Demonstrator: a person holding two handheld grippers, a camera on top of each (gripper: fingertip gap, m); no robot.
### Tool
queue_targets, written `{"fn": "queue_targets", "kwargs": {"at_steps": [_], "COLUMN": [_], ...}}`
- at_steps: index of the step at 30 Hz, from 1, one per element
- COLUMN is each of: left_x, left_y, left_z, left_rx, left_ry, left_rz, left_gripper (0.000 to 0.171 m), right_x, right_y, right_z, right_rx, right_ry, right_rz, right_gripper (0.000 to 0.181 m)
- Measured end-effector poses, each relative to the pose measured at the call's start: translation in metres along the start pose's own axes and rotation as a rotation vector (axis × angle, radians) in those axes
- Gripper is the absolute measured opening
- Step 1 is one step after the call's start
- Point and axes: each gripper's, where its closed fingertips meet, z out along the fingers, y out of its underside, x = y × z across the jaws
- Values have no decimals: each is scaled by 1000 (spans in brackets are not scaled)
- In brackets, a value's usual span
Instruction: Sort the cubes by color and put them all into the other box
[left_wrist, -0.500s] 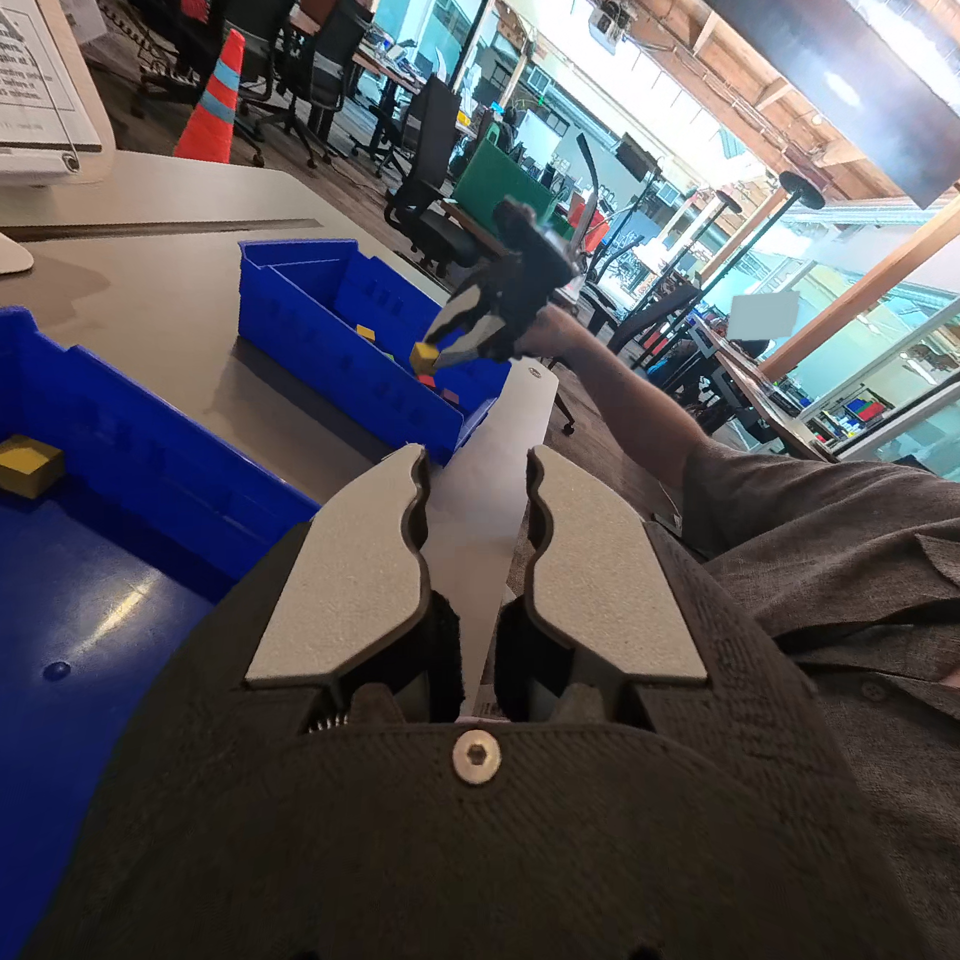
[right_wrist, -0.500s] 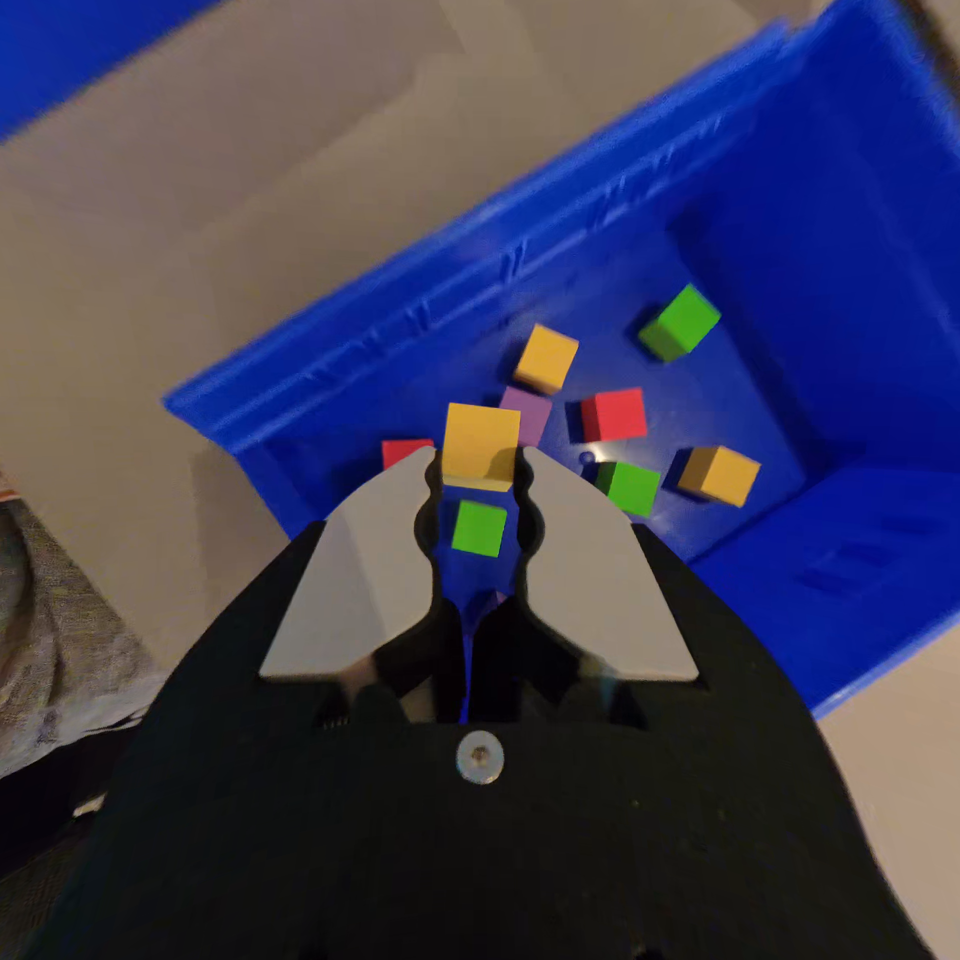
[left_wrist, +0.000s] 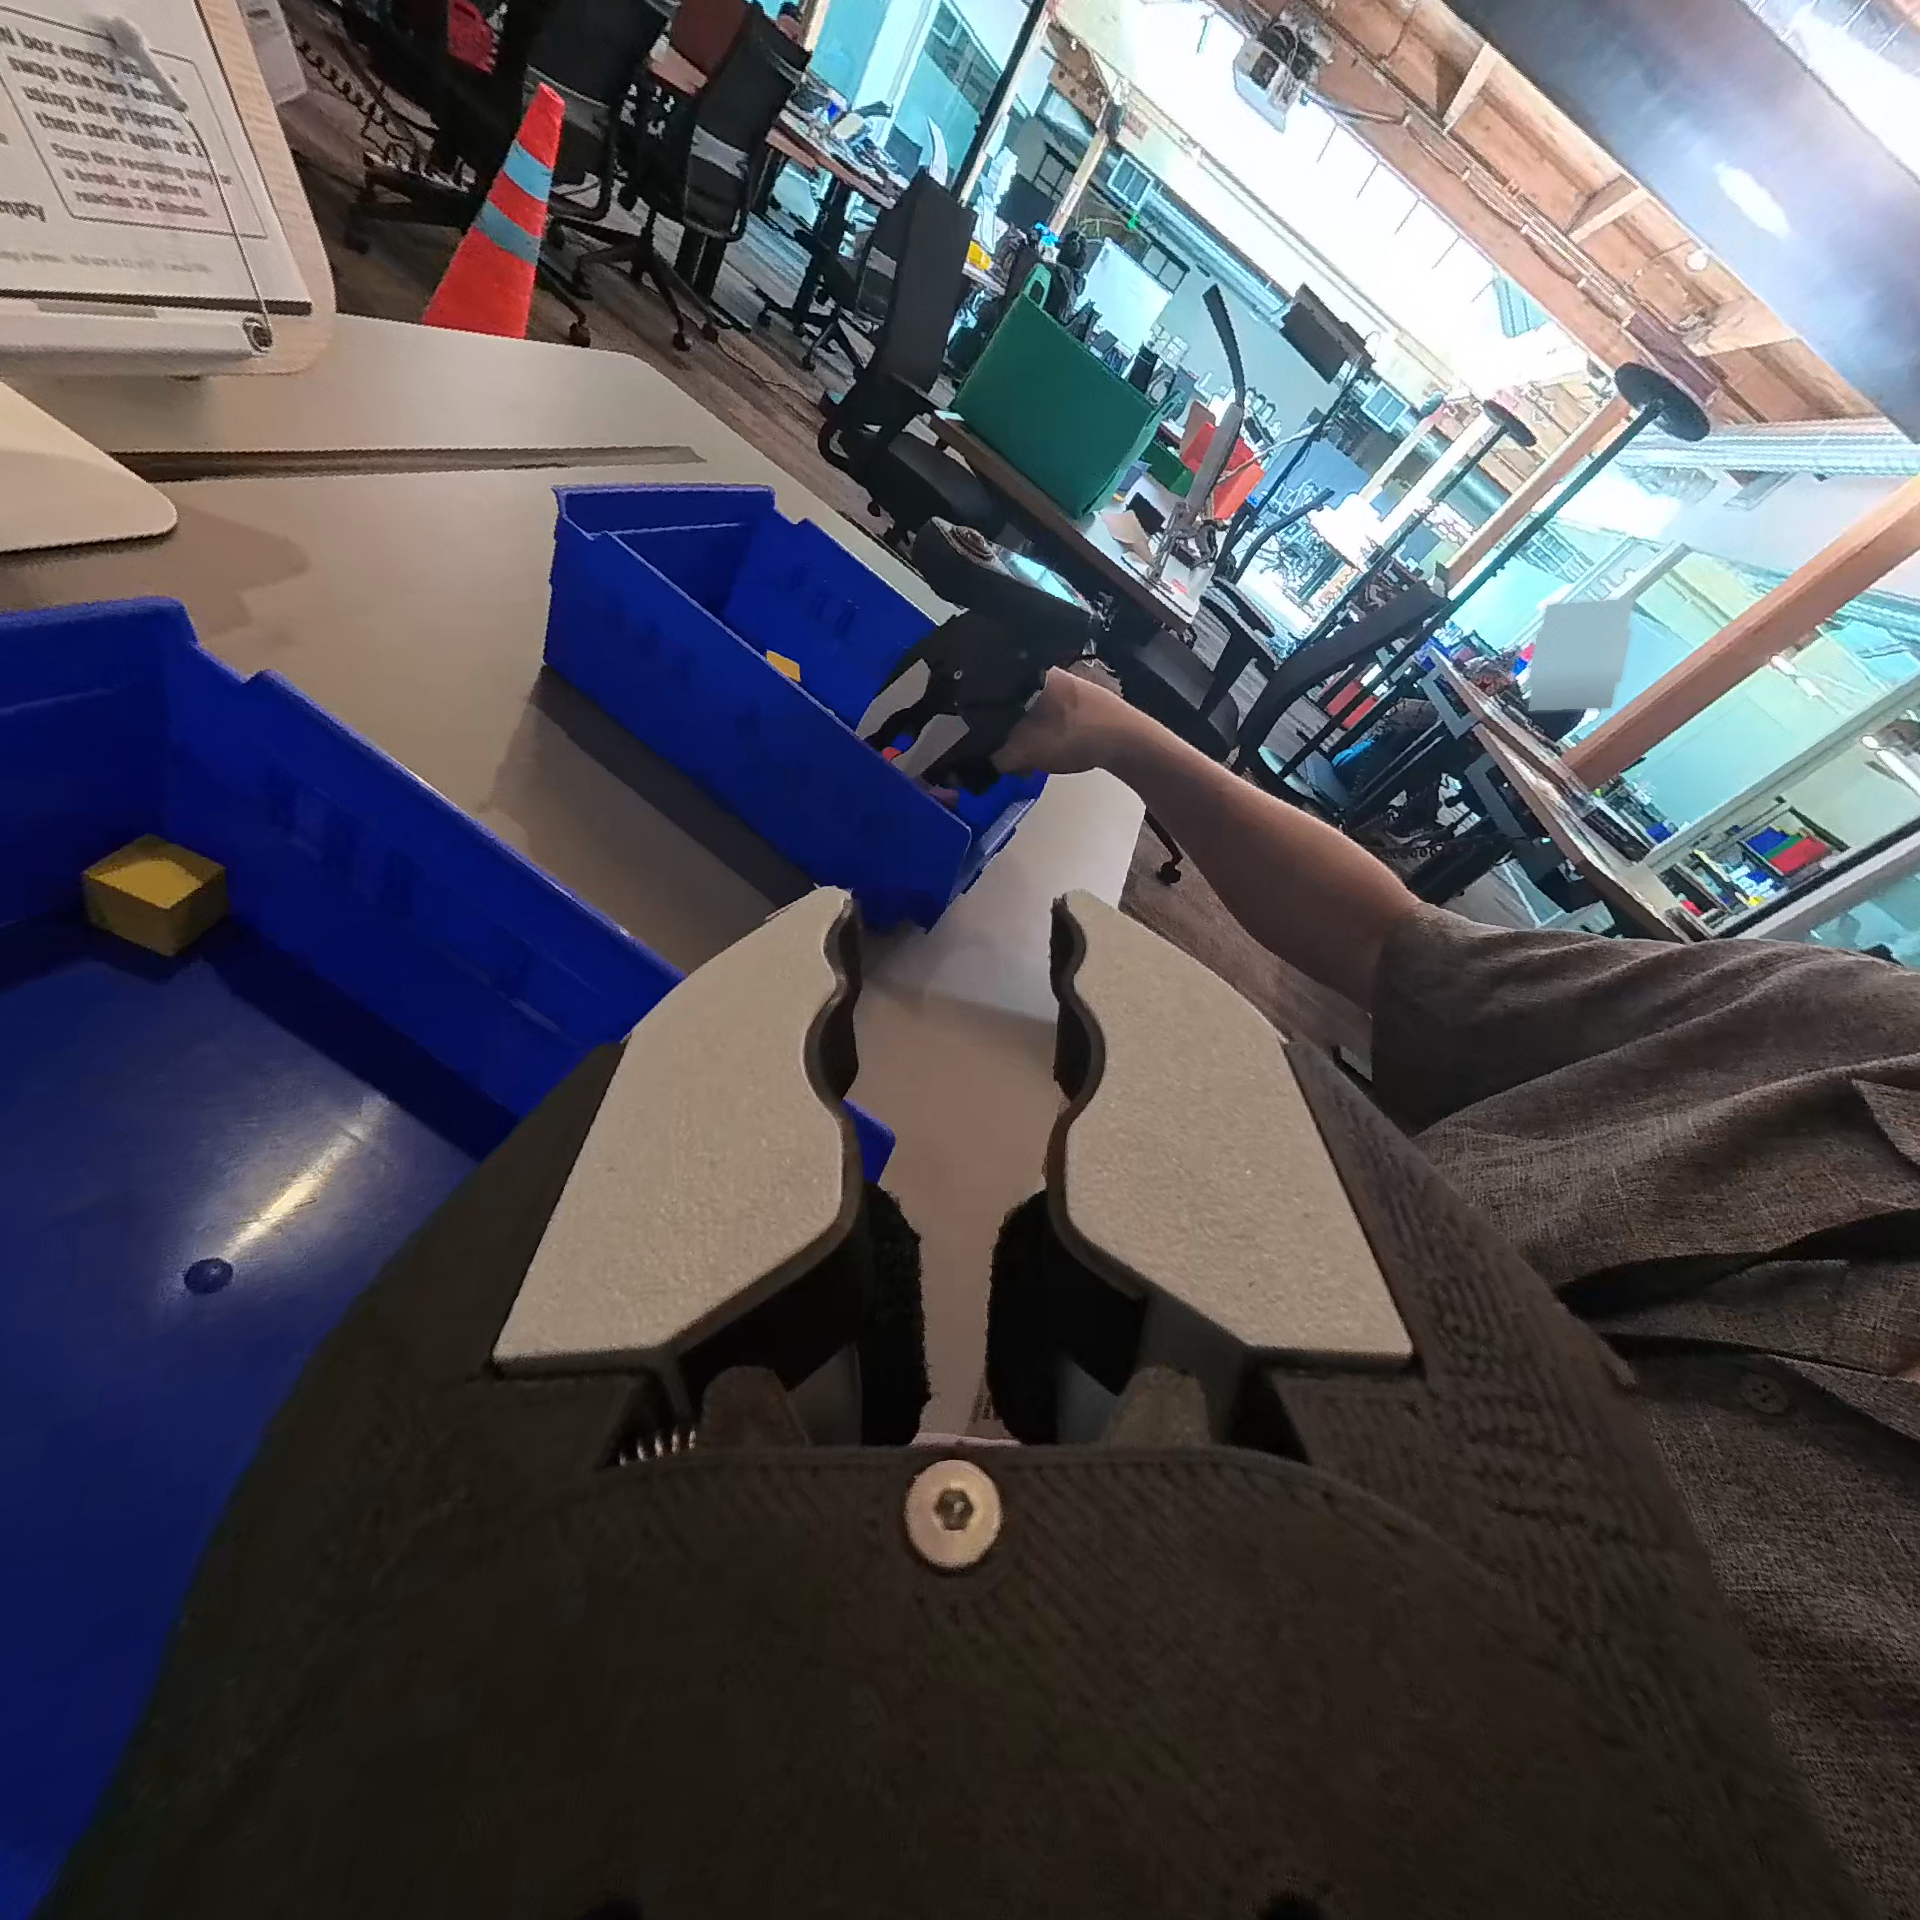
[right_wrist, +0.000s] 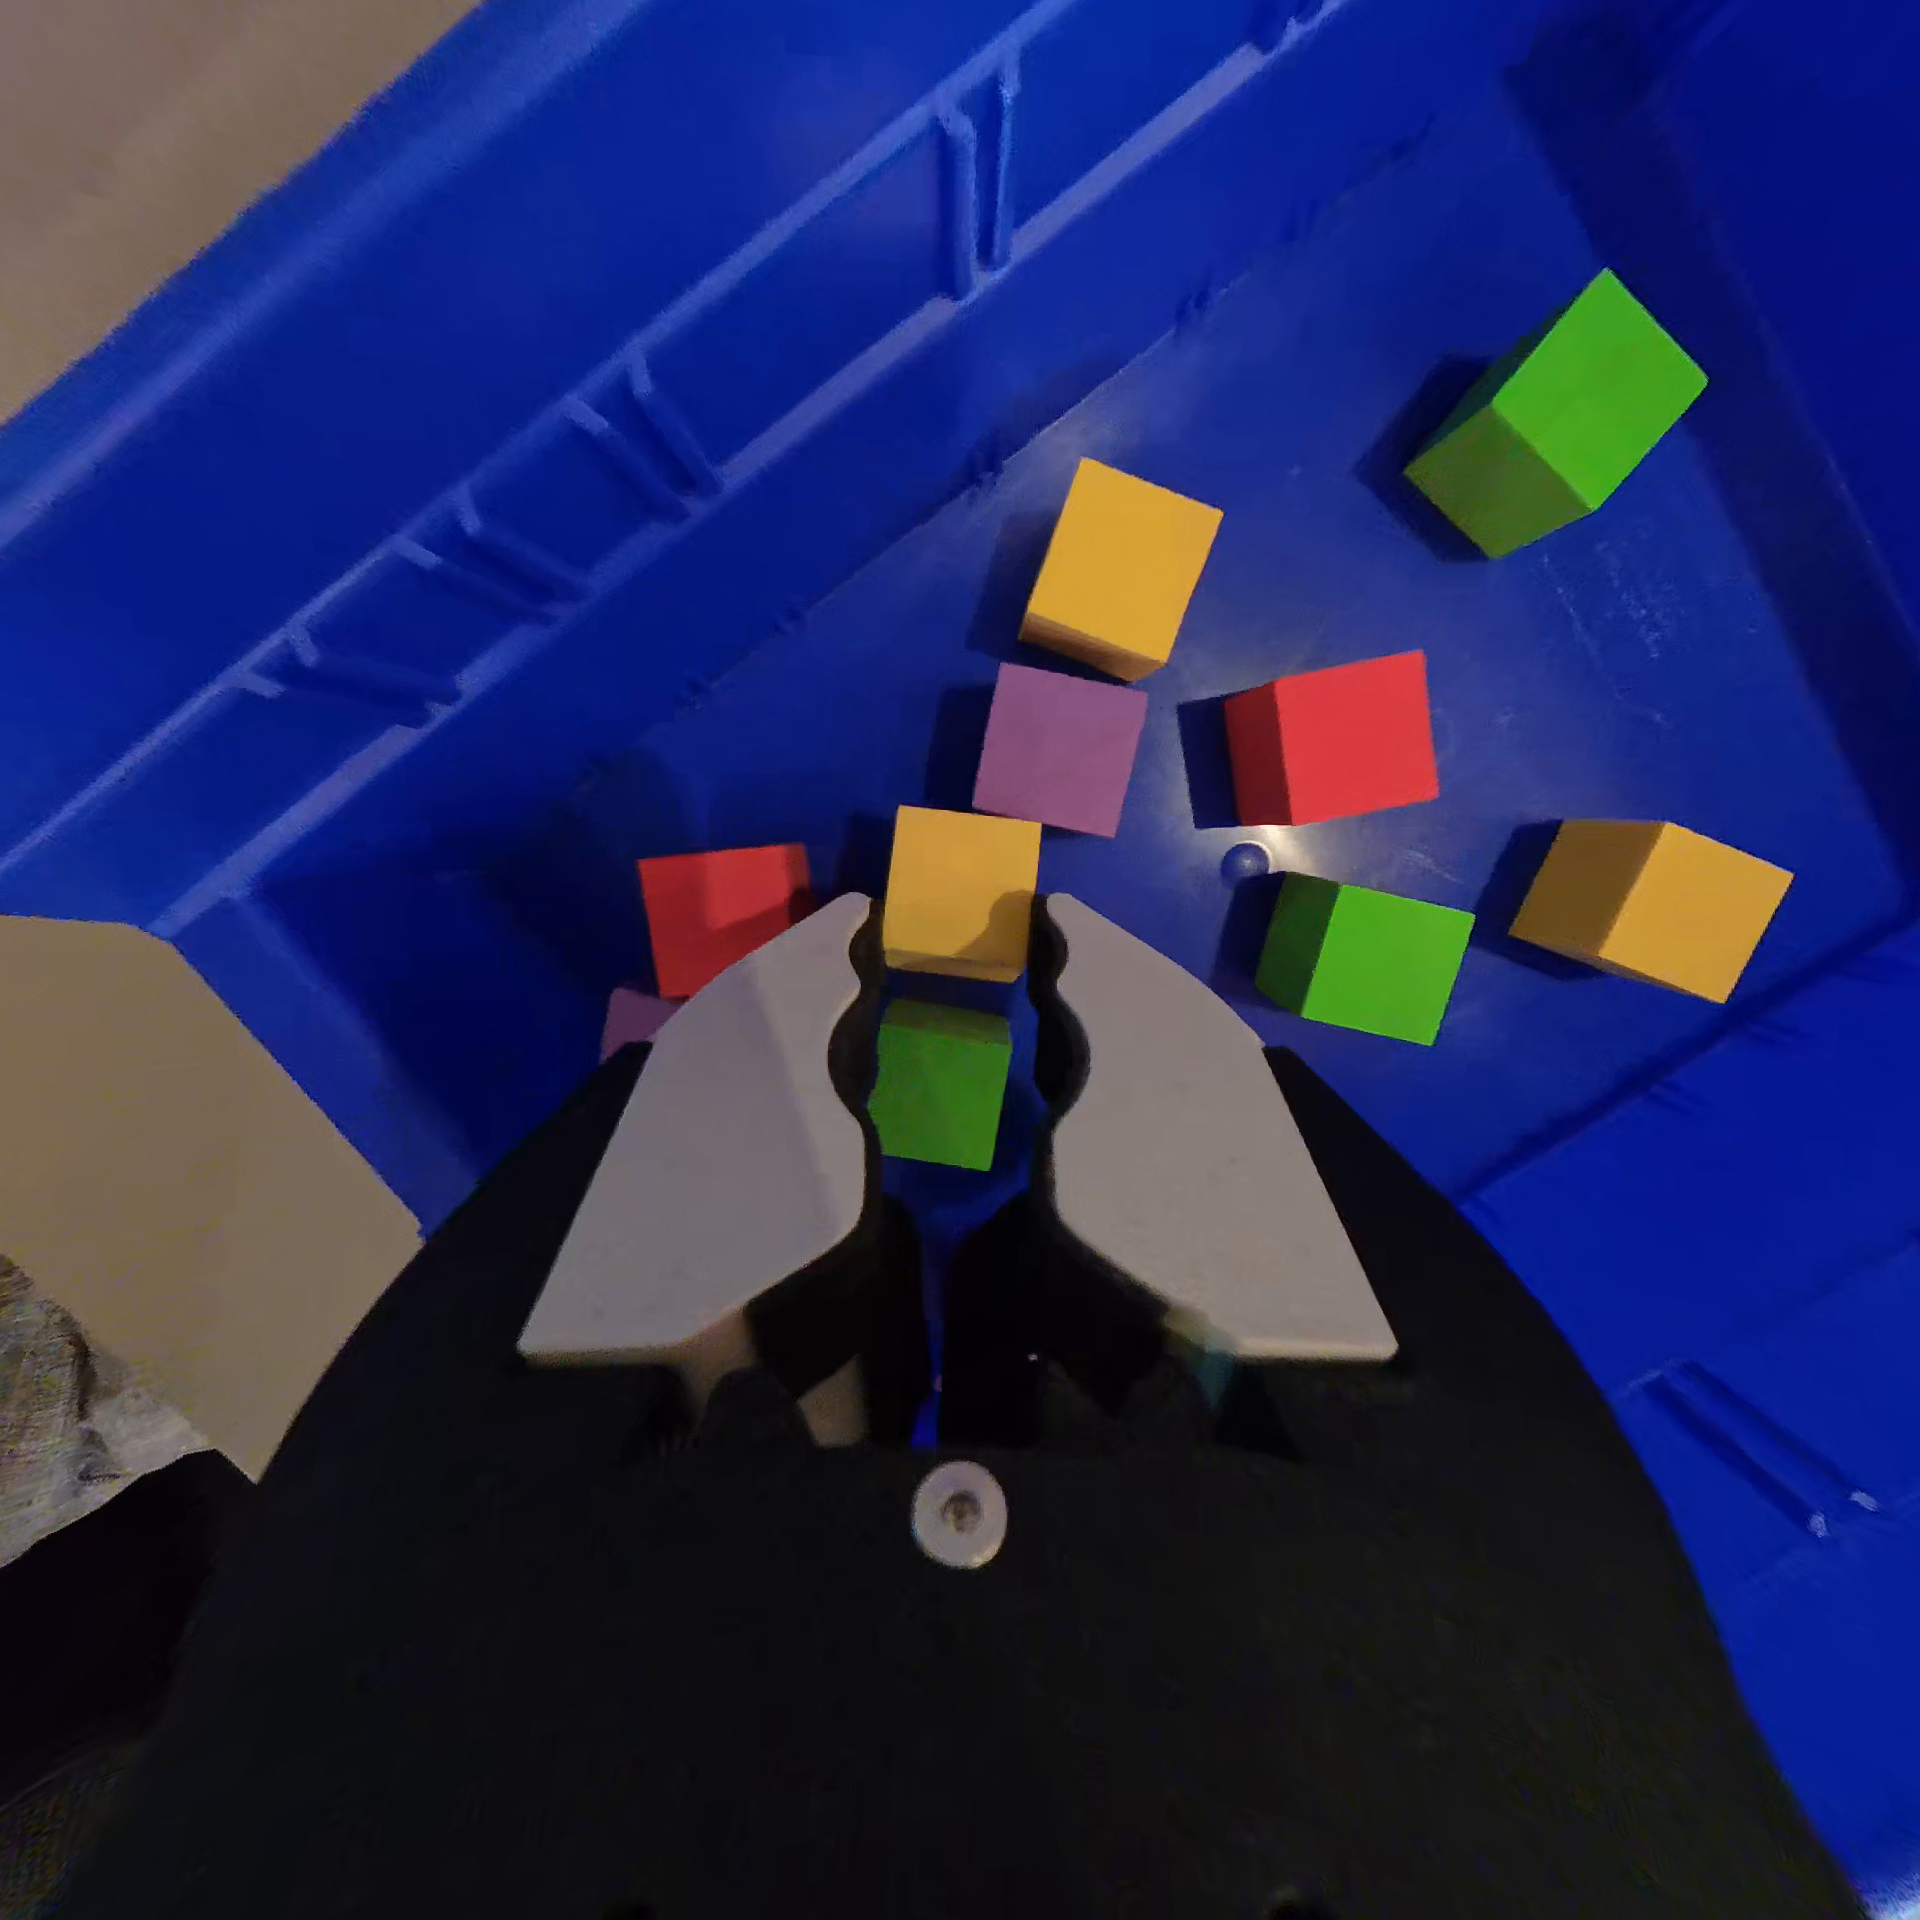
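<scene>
- Right gripper (right_wrist: 958, 914): grey fingers pinch a small yellow-orange wooden cube (right_wrist: 961, 888) at their tips, low inside the far blue plastic bin (right_wrist: 623, 436).
- Below the held cube, between the fingers, a green cube (right_wrist: 940, 1086) lies on the bin floor.
- Other loose cubes on that floor: a red cube (right_wrist: 717, 909) just left of the fingertips, a purple cube (right_wrist: 1060, 748) just beyond them, a second yellow-orange cube (right_wrist: 1122, 566) touching the purple one's far edge, a second red cube (right_wrist: 1335, 738), a second green cube (right_wrist: 1366, 961), a third yellow-orange cube (right_wrist: 1652, 909), and a third green cube (right_wrist: 1553, 416) towards the far corner.
- A sliver of another purple cube (right_wrist: 634, 1018) shows beside the left finger; the rest is hidden.
- Left gripper (left_wrist: 954, 914): fingers spread apart, nothing between them, held above the grey tabletop (left_wrist: 395, 603) just beside the near blue plastic bin (left_wrist: 343, 842).
- The near bin holds one yellow cube (left_wrist: 154, 896) by its far wall.
- Left wrist view also shows the right gripper, in a person's hand (left_wrist: 1060, 727), dipped into the far bin.
- Background: an orange traffic cone (left_wrist: 504, 229) with blue bands stands on the floor beyond the tabletop.
</scene>
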Motion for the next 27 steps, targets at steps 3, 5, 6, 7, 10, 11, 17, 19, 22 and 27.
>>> {"fn": "queue_targets", "kwargs": {"at_steps": [3, 5, 6, 7, 10, 11, 17, 19, 22, 27], "left_x": [0, 0, 1, 1, -1, -5, -27, -35, -44, -56], "left_y": [0, -1, -1, -1, 0, 0, 15, 27, 47, 84], "left_z": [-1, -1, -1, -1, -1, -1, 1, 1, 1, 13], "left_rx": [-1, 0, 0, -2, -5, -6, -85, -148, -226, -336], "left_ry": [-3, -1, -1, -2, -22, -45, -238, -323, -422, -502], "left_rz": [3, 6, 8, 9, 13, 16, 33, 45, 46, -82], "left_gripper": [35, 35, 35, 35, 35, 35, 37, 38, 40, 48], "right_x": [-1, 0, 1, 1, 2, 4, -4, -18, -38, -51], "right_y": [3, 6, 7, 7, 0, -3, -43, -56, -68, -73], "right_z": [1, 2, 1, -1, -12, -17, -85, -109, -130, -135], "right_rx": [-7, -30, -39, -42, 1, 18, 266, 356, 449, 533], "right_ry": [-17, -14, -11, -15, -3, 12, 173, 197, 221, 214], "right_rz": [19, 22, 26, 28, 28, 24, -39, -50, -65, -32], "right_gripper": [27, 33, 38, 39, 39, 38, 38, 36, 35, 32]}}
